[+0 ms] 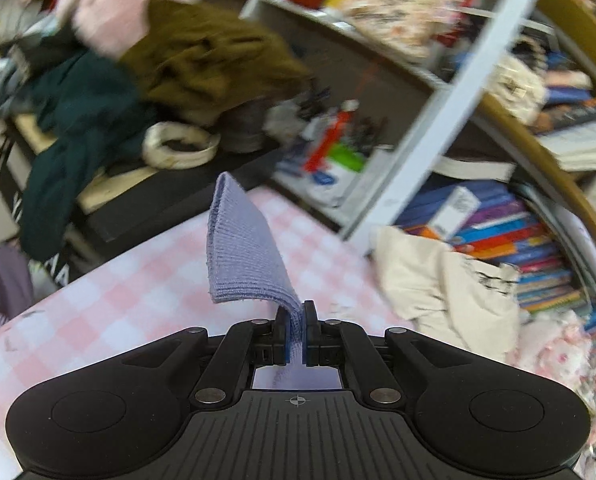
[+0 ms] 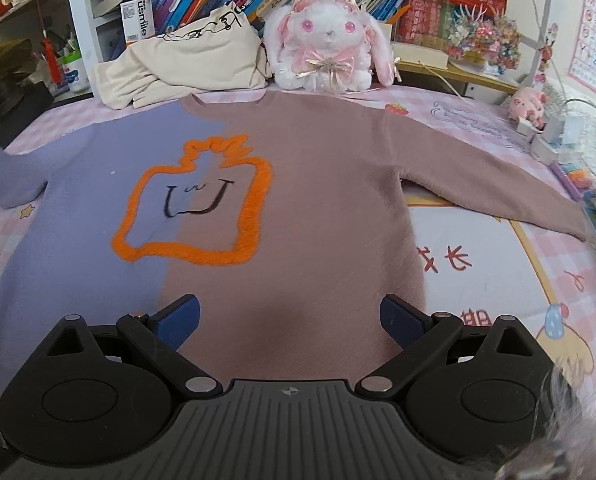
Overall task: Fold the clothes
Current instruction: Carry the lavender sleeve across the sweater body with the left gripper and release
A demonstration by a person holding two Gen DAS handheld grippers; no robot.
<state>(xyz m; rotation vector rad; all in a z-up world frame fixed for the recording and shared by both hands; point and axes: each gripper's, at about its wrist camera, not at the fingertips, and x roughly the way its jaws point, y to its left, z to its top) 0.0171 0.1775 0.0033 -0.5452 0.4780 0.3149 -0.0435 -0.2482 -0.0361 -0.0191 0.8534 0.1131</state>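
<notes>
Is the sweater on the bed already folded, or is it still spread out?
Spread out. The sweater lies flat, front up, brown sleeve stretched sideways; only the purple cuff is lifted in the left gripper.

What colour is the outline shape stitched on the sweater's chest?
Orange outline on the sweater, clearest in the right wrist view.

Your sweater (image 2: 258,208) lies flat, front up, on the pink checked bed: lilac left half, brown right half, orange outline on the chest, brown sleeve spread sideways, lilac cuff (image 1: 242,248) lifted.
</notes>
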